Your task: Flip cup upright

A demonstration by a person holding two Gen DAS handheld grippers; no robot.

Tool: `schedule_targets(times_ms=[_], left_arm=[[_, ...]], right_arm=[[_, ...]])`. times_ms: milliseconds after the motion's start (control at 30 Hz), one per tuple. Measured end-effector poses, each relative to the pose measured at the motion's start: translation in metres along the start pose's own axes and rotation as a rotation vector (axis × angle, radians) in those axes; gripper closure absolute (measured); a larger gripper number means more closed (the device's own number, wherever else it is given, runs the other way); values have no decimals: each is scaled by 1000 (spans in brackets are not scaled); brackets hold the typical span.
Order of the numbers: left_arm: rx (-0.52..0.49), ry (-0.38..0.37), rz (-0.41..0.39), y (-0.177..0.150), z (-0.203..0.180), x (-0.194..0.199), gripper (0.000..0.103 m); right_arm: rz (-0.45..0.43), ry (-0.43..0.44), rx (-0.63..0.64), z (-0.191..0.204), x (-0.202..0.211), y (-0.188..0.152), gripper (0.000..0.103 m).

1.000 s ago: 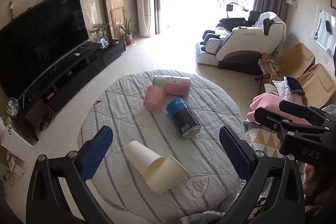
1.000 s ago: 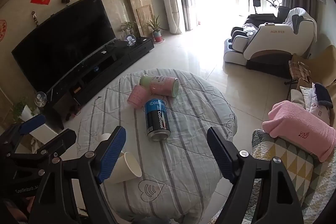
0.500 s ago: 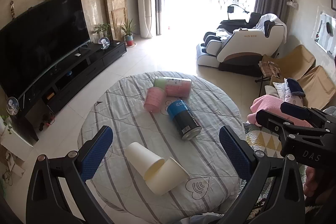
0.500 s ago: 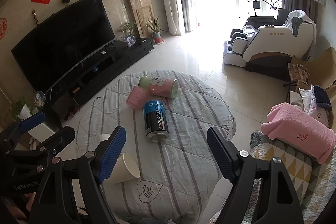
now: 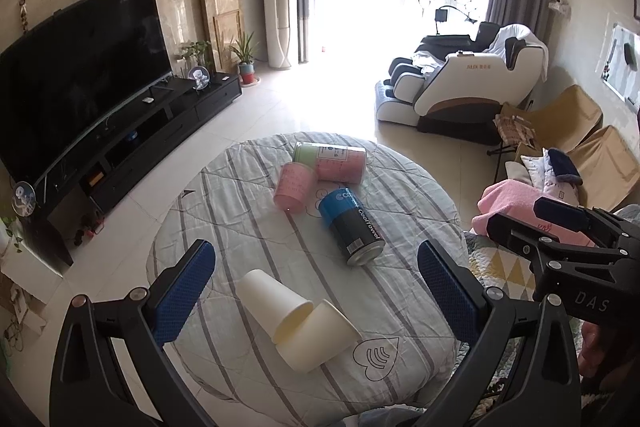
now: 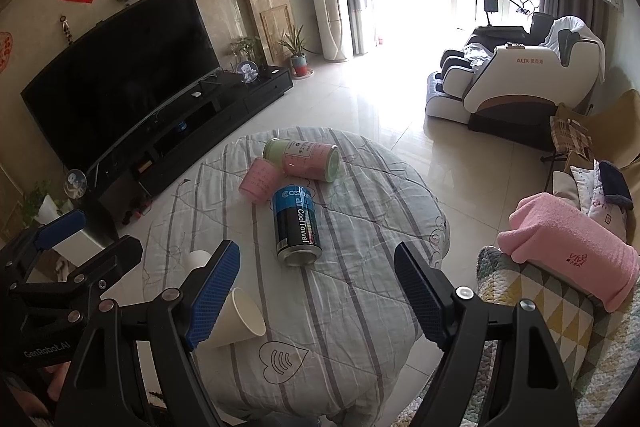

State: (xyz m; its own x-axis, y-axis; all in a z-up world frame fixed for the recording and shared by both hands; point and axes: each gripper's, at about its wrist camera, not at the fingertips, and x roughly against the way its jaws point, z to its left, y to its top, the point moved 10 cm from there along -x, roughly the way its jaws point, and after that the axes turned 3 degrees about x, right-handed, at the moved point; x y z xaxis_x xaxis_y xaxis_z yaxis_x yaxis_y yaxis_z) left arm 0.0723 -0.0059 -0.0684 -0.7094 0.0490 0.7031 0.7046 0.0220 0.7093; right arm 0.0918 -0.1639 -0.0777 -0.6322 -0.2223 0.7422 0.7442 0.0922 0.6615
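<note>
Your left gripper [image 5: 316, 291], with its blue-padded black fingers, is spread wide and holds nothing; it hangs over the near edge of the round table under a grey-striped quilted cloth [image 5: 248, 227]. Between its fingers, at about six o'clock on the tabletop, lie the two white paper cups [image 5: 304, 319], both on their sides with their open mouths meeting: one cup points its base toward ten o'clock, the other toward four o'clock, next to a heart mark printed on the cloth. From the right wrist view these cups sit at seven o'clock, partly hidden behind a finger. Moving right toward the table's centre, the blue and black "CoolTowel" can [image 5: 352, 231] lies on its side, its metal end facing you. Just beyond it, at about twelve o'clock, the small pink plastic cup [image 5: 294, 187] rests touching the pink canister with pale green ends [image 5: 332, 163], which also lies on its side. Your right gripper [image 6: 318, 291] is likewise wide apart and empty, hovering over the table's near right part, with the can between its fingers in its own view. Off the table at three o'clock, a folded pink towel [image 6: 572, 247] sits on a patterned quilt.
</note>
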Motion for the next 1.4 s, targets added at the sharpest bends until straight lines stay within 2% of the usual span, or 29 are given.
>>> schedule_targets(times_ms=[933, 1067, 1267, 1400], left_arm=[[16, 4, 22, 0, 5, -14, 1], [18, 16, 76, 2, 0, -33, 0], [44, -20, 227, -2, -22, -80, 0], [58, 22, 303, -3, -27, -119, 0]], right_arm=[[5, -8, 13, 0, -6, 2, 22], [13, -22, 4, -7, -6, 2, 22], [42, -72, -60, -39, -6, -3, 22], [81, -82, -88, -57, -15, -5, 22]])
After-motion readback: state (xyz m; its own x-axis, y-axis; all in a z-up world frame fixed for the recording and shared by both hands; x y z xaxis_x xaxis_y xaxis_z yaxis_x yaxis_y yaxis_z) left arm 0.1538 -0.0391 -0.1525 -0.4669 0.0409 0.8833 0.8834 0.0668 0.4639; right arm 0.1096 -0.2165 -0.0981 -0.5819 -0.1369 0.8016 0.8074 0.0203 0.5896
